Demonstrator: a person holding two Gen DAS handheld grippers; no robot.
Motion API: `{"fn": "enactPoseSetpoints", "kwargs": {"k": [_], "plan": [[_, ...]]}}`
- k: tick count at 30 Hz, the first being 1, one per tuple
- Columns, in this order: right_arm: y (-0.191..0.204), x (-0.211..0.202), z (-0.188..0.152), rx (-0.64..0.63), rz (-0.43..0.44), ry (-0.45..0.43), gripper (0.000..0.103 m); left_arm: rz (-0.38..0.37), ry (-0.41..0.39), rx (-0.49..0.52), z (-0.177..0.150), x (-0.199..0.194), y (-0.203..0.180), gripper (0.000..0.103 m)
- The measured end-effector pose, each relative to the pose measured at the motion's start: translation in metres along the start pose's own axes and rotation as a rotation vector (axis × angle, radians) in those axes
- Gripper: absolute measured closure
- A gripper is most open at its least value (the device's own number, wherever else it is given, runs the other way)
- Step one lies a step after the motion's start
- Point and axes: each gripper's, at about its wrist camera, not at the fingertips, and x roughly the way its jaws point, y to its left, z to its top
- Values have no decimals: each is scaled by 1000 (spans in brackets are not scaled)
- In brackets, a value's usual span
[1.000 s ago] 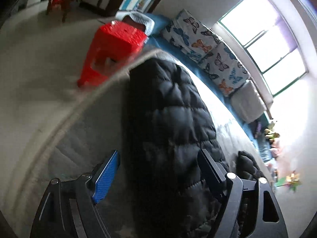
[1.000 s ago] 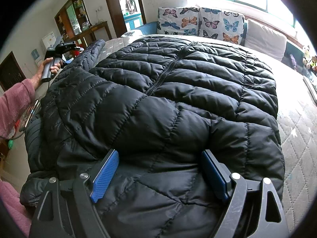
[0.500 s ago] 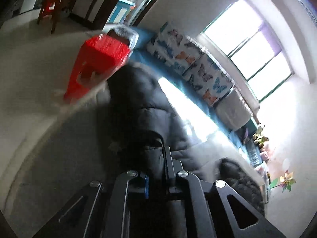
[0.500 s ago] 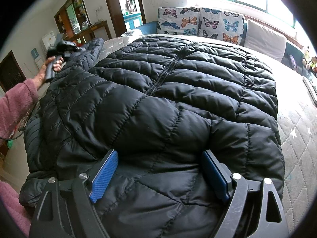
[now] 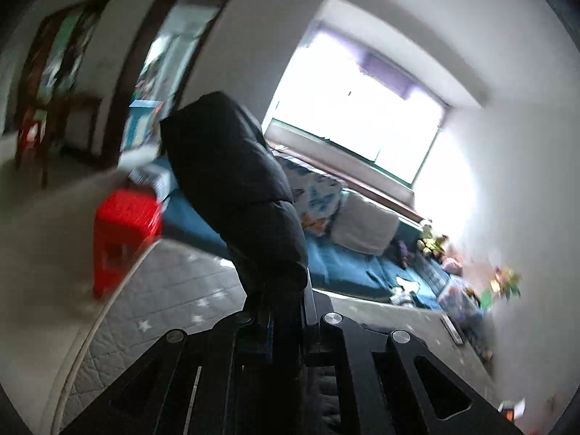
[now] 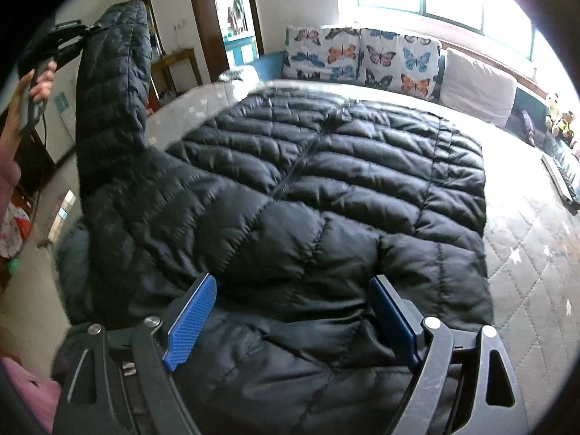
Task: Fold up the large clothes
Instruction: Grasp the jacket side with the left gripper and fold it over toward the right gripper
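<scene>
A black quilted puffer jacket (image 6: 326, 188) lies spread front-up on a white quilted mattress (image 6: 536, 275). My left gripper (image 5: 284, 311) is shut on the jacket's sleeve (image 5: 235, 181) and holds it up in the air; the right wrist view shows the same raised sleeve (image 6: 112, 83) at the far left, with the left gripper (image 6: 76, 36) at its end. My right gripper (image 6: 290, 308) is open, its blue-padded fingers (image 6: 190, 322) spread just above the jacket's near part, holding nothing.
Butterfly-print cushions (image 6: 362, 58) and a grey pillow (image 6: 475, 87) line the blue bench under the window. A red plastic stool (image 5: 123, 232) stands beside the mattress's left edge. A flat bar-shaped object (image 6: 560, 181) lies on the mattress at right.
My left gripper closed on the sleeve and lifted it high off the mattress. My right gripper stayed open over the jacket, barely moving.
</scene>
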Motion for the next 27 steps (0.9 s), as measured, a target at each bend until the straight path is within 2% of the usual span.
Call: {"fn": "enactPoseSetpoints", "kwargs": {"k": [3,9,13,16,19,21,23,25,27], "plan": [[-4,-20,-2,19,12,-53,9,-38,-2,80,-15,-24,-55,95],[-20,-54,-14,60,2,-147,9,-146,59,219,-82,-40,-178,95],[-38,-65,-27,121,-9,-182,9,-245,173,310,-156,-28,-257,95],[-51,-71,-41,175,-24,-189,9,-296,274,363,-213,-15,-301,95],[-65,-74,-56,230,-46,-181,9,-335,438,388,-283,12,-334,95],[-74,-76,-67,271,-55,-176,9,-330,565,405,-338,34,-350,95],[-83,-80,-77,307,-66,-169,9,-304,599,427,-367,47,-353,95],[-87,-85,-82,327,-85,-171,9,-306,604,439,-380,48,-352,95],[-89,-94,-82,332,-92,-182,9,-328,613,431,-379,49,-354,93]]}}
